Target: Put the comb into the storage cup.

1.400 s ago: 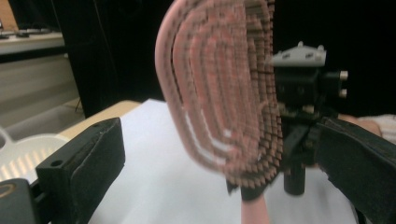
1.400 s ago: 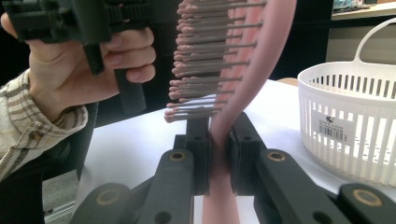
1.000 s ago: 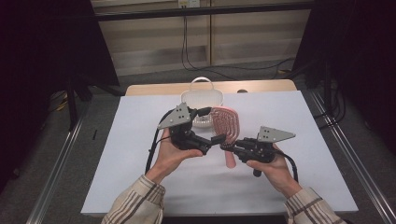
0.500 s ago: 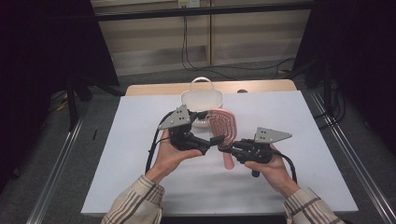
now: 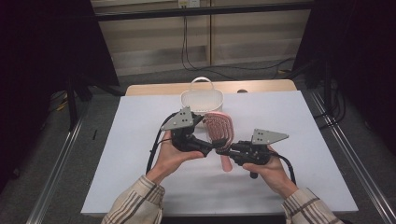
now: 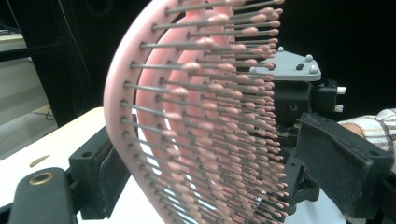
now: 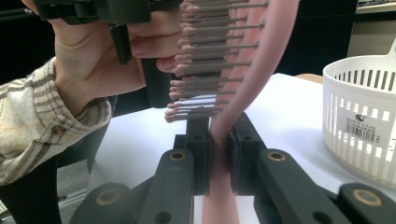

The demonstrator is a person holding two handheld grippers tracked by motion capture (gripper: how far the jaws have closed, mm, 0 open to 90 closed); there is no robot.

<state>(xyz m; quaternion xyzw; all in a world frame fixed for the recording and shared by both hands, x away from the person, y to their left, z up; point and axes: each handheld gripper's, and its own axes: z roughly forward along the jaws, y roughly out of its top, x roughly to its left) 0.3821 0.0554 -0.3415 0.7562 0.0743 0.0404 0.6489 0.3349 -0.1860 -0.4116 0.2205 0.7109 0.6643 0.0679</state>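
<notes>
A pink hairbrush [image 5: 219, 127] with pink-tipped grey bristles is held upright above the white table [image 5: 140, 140]. My right gripper [image 5: 225, 150] is shut on the brush's narrow neck [image 7: 219, 140], its jaws [image 7: 218, 154] pressing from both sides. My left gripper [image 5: 211, 147] reaches in from the left. The brush head [image 6: 196, 116] stands between its jaws [image 6: 210, 154]. One jaw sits behind the brush's back. The other stays clear of the bristle tips. These jaws have just been closing and do not press on the brush.
A white slotted basket [image 5: 201, 100] with a handle stands just behind the brush, near the table's far edge, and appears close by on the right in the right gripper view [image 7: 359, 121]. Both hands in plaid sleeves [image 5: 135, 200] meet at mid-table.
Both hands and the brush keep their places; the high view shows no clear shift at this size.
</notes>
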